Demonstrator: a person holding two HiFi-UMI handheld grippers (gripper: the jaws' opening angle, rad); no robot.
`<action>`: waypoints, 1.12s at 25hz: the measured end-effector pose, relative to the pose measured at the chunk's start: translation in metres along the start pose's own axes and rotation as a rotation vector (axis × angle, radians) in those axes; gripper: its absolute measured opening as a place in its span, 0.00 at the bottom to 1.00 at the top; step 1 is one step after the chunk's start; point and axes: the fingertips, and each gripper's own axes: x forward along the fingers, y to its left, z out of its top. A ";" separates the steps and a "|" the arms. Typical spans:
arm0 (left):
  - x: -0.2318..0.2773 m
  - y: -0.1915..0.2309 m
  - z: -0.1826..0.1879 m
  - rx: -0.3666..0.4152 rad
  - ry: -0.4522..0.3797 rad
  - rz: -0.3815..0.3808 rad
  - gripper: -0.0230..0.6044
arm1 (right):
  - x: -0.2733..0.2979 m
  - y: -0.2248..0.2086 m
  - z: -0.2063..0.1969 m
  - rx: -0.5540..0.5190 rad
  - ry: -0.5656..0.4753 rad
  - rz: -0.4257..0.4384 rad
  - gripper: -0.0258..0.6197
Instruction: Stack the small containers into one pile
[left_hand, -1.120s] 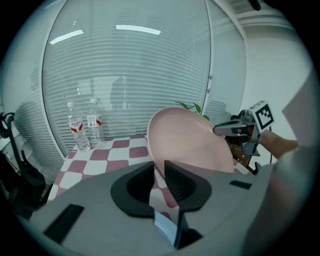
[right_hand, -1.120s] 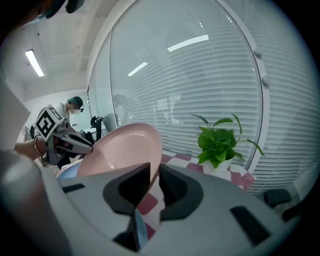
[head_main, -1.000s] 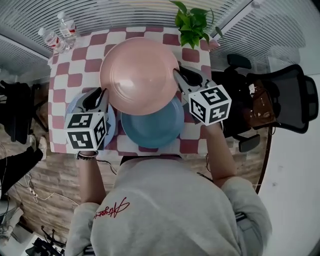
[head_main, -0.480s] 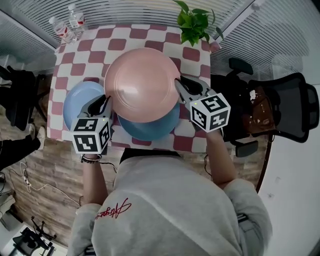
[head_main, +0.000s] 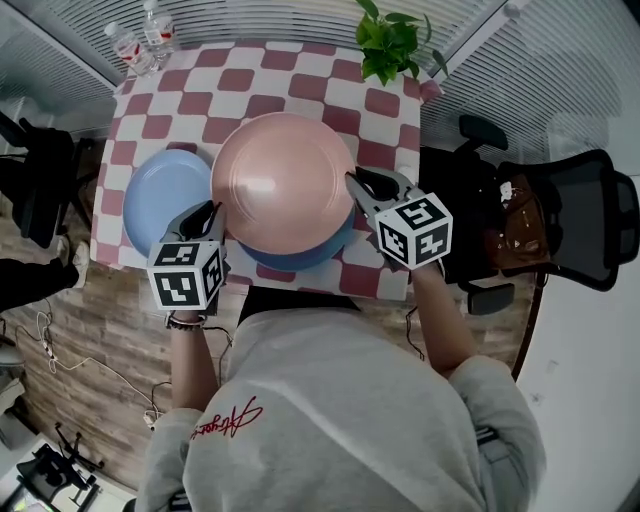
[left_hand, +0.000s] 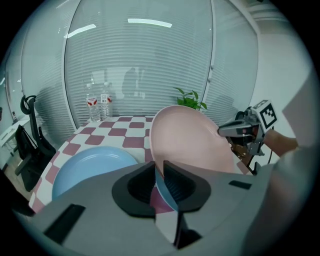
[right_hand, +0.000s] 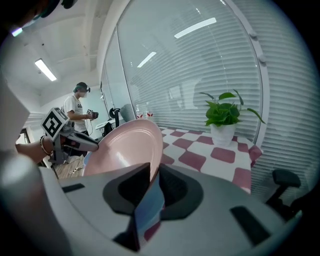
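shallow, glossy, round pink plate (head_main: 283, 180)

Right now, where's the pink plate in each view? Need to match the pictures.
Head view: pink plate at centre.
Left gripper view: plate right of centre, tilted, rising from the lower middle.
Right gripper view: plate left of centre, tilted.
Shared landmark: the plant. It is top right in the head view, just behind the plate's upper edge in the left gripper view, and right of the plate in the right gripper view.
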 end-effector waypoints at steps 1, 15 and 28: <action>0.000 -0.001 -0.003 -0.007 0.005 0.002 0.13 | 0.000 0.001 -0.004 0.011 0.005 0.006 0.14; 0.008 -0.006 -0.034 -0.002 0.091 0.028 0.12 | 0.001 0.005 -0.047 0.023 0.098 0.024 0.11; 0.021 -0.009 -0.045 0.029 0.140 0.029 0.12 | 0.003 0.000 -0.066 0.068 0.130 0.012 0.12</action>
